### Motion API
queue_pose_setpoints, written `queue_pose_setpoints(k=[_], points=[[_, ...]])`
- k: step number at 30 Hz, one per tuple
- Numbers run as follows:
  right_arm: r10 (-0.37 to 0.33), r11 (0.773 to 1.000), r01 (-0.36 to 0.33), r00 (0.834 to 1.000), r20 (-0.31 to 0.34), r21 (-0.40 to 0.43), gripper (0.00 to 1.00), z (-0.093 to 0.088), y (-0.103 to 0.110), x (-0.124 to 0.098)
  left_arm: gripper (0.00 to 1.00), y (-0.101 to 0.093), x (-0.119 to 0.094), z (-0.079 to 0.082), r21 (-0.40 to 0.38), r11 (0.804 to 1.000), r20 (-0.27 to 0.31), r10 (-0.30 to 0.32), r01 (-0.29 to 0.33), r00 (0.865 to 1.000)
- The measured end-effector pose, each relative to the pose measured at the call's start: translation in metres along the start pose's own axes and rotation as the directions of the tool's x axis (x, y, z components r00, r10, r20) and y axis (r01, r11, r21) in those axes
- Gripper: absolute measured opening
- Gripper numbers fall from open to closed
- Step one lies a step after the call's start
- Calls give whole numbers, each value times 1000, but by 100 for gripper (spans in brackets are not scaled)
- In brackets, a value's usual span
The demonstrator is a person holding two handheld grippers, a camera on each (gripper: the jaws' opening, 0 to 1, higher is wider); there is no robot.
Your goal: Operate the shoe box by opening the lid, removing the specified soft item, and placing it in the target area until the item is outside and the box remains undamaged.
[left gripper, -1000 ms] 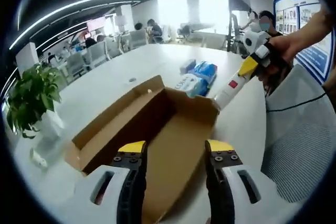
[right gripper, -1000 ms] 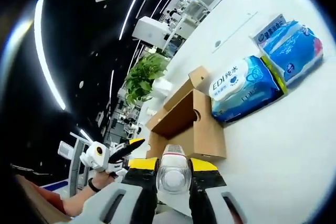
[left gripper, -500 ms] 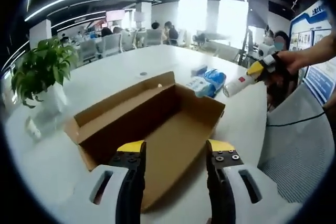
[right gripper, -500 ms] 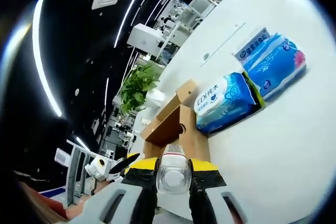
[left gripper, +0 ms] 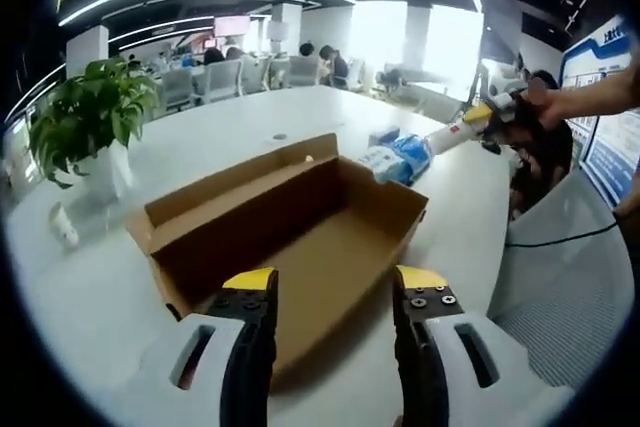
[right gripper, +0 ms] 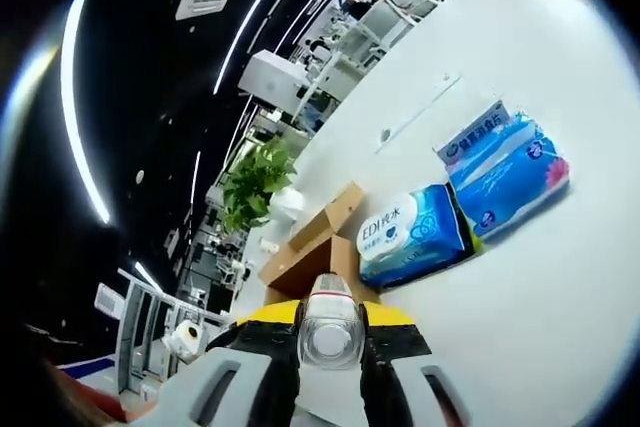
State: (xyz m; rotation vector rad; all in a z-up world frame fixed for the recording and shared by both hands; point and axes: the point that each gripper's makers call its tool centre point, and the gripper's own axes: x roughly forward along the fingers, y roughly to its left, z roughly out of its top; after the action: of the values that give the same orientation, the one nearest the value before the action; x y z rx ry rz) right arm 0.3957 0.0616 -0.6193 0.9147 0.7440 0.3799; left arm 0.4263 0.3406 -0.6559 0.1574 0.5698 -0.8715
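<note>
In the left gripper view, the left hand-held gripper (left gripper: pixel 330 292) hovers released, jaws apart, just above the near edge of the open cardboard shoe box (left gripper: pixel 290 237) lying on the white desk (left gripper: pixel 180 152). Beyond the box lie blue tissue packs (left gripper: pixel 398 157). The right hand-held gripper (left gripper: pixel 478 119) is clenched around a clear plastic bottle (right gripper: pixel 330 322), raised above the desk near those packs. A potted plant (left gripper: pixel 90 122) stands farther left.
</note>
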Motion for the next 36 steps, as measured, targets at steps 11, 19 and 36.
queue_pose_setpoints(k=[11,19,36], points=[[-26,997,27,1000,10,-68,17,54,6,7,46,-1,-5,-2,-8,1000,3,7,-7,1000],[-41,997,42,999,24,-62,17,88,4,17,46,4,-10,-3,-28,999,9,28,-28,1000],[-140,976,128,988,-60,-178,17,132,-5,45,46,12,-16,-6,-54,996,9,65,-64,998]])
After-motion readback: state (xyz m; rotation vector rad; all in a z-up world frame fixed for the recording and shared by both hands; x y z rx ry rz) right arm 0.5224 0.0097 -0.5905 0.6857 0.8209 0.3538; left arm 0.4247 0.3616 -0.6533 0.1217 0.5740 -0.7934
